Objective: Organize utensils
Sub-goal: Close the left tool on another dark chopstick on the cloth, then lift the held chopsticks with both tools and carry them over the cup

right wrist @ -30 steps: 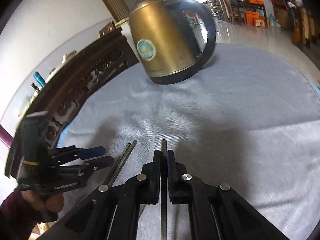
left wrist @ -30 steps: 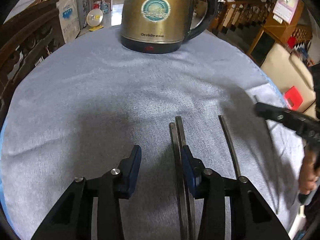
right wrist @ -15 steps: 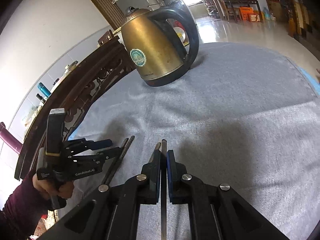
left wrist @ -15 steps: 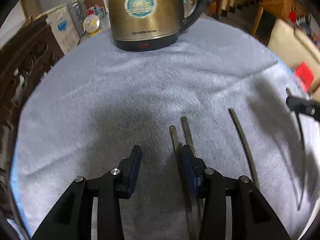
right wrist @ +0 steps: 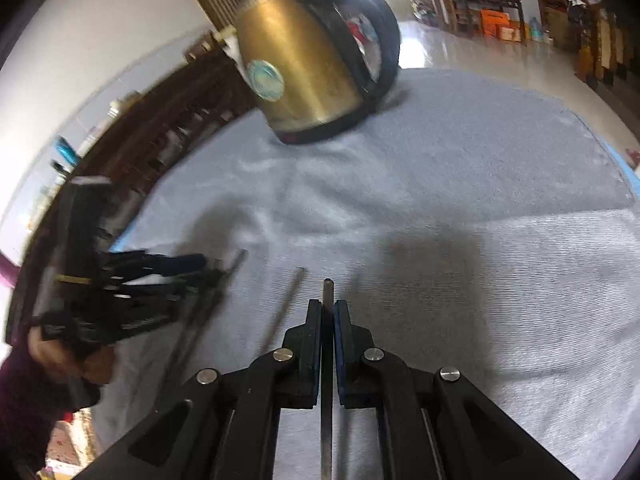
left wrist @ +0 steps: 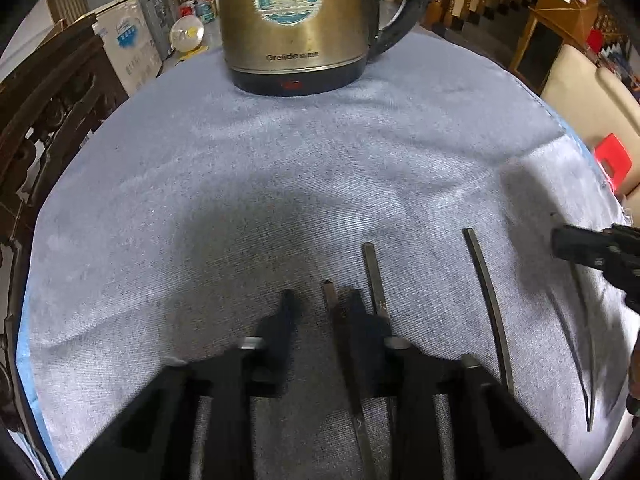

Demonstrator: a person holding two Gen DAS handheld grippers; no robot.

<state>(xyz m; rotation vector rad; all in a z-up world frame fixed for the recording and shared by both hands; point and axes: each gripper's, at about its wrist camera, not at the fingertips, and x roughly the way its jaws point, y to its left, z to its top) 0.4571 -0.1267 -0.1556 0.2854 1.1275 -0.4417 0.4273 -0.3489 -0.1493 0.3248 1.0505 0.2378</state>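
left gripper (left wrist: pixel 318 306) closing around a dark chopstick (left wrist: pixel 334 312) on the grey cloth (left wrist: pixel 240 184), two more chopsticks at its 3 o'clock, right gripper (right wrist: pixel 328 310) clamped on a chopstick (right wrist: pixel 328 292), gold kettle (left wrist: pixel 298 20) at 12 o'clock

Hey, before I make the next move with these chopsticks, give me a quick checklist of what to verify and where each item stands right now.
1. Right hand-held gripper shut on the held chopstick: ok.
2. Second chopstick between the jaws of the left hand-held gripper: ok.
3. Left pinch complete: not ok. The jaws are closing, and a gap shows on one side.
4. Third chopstick outside those jaws: ok.
5. Kettle well clear of both grippers: ok.
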